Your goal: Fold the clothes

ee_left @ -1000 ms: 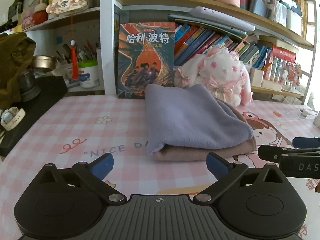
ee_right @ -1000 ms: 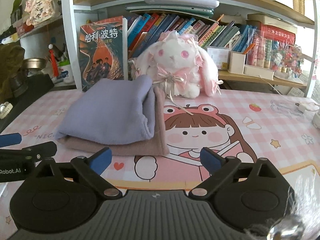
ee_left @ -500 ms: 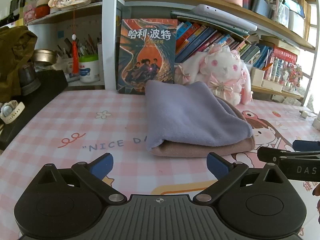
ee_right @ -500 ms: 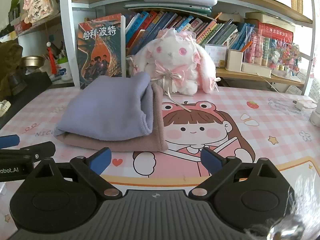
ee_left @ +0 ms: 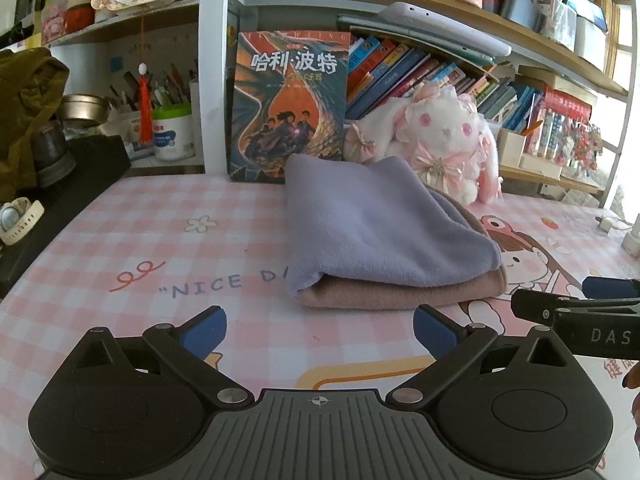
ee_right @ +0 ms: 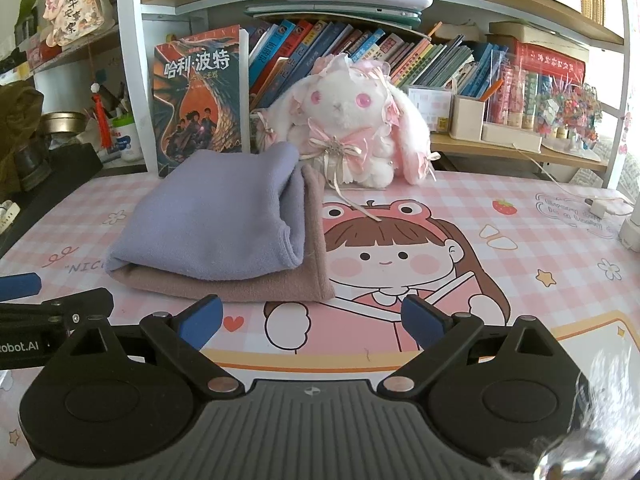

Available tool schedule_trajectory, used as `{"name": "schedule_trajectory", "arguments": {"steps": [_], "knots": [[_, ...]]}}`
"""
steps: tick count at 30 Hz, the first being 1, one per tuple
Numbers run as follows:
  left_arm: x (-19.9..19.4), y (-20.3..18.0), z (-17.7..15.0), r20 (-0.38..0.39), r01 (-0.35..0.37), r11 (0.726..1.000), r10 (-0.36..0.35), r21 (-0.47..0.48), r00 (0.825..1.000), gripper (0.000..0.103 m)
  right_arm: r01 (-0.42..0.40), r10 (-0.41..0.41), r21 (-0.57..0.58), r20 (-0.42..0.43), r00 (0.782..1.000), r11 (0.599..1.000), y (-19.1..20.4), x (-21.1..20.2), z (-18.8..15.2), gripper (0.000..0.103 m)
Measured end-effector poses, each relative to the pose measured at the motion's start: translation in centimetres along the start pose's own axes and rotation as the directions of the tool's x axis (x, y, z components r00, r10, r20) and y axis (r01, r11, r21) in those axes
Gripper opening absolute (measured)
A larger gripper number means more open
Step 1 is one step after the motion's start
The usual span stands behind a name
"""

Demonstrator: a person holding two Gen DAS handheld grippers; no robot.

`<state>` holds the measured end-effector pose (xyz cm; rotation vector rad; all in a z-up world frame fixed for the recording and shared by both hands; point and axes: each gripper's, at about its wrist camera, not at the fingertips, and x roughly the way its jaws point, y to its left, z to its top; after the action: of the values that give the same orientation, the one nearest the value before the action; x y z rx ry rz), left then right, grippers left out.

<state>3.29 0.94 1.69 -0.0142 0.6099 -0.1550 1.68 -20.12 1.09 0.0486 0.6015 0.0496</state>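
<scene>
Both my left fingers (ee_left: pixel 318 330) and right fingers (ee_right: pixel 312 322) are spread, empty, near the folded lavender-over-tan fleece garment (ee_left: pixel 384 240) on the pink checked counter (ee_left: pixel 160 240).

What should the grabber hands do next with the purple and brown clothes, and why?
Probably just back away: the purple cloth already lies folded on the folded brown cloth, and the left gripper and right gripper are open, holding nothing.
</scene>
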Motion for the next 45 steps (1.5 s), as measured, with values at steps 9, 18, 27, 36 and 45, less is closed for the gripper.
{"name": "schedule_trajectory", "arguments": {"steps": [9, 18, 27, 36, 45], "knots": [[0.12, -0.15, -0.07, -0.004, -0.001, 1.0, 0.001, -0.005, 1.0, 0.101, 0.004, -0.004, 0.008, -0.006, 1.0, 1.0, -0.12, 0.06, 0.0, 0.099], [0.32, -0.07, -0.1, -0.005, -0.012, 1.0, 0.012, -0.018, 1.0, 0.101, 0.007, -0.007, 0.006, -0.01, 1.0, 1.0, -0.07, 0.06, -0.02, 0.101], [0.48, -0.04, -0.14, -0.019, 0.0, 1.0, 0.0, -0.017, 1.0, 0.101, 0.006, -0.006, -0.001, -0.014, 1.0, 1.0, 0.03, 0.16, 0.09, 0.101], [0.62, 0.01, -0.13, -0.025, -0.003, 1.0, 0.003, -0.021, 1.0, 0.101, 0.005, -0.005, 0.002, -0.024, 1.0, 1.0, 0.03, 0.31, 0.12, 0.101], [0.92, -0.02, -0.16, -0.031, -0.003, 1.0, 0.002, -0.017, 1.0, 0.101, 0.003, -0.003, 0.002, -0.032, 0.999, 1.0, 0.06, 0.61, 0.09, 0.101]]}}
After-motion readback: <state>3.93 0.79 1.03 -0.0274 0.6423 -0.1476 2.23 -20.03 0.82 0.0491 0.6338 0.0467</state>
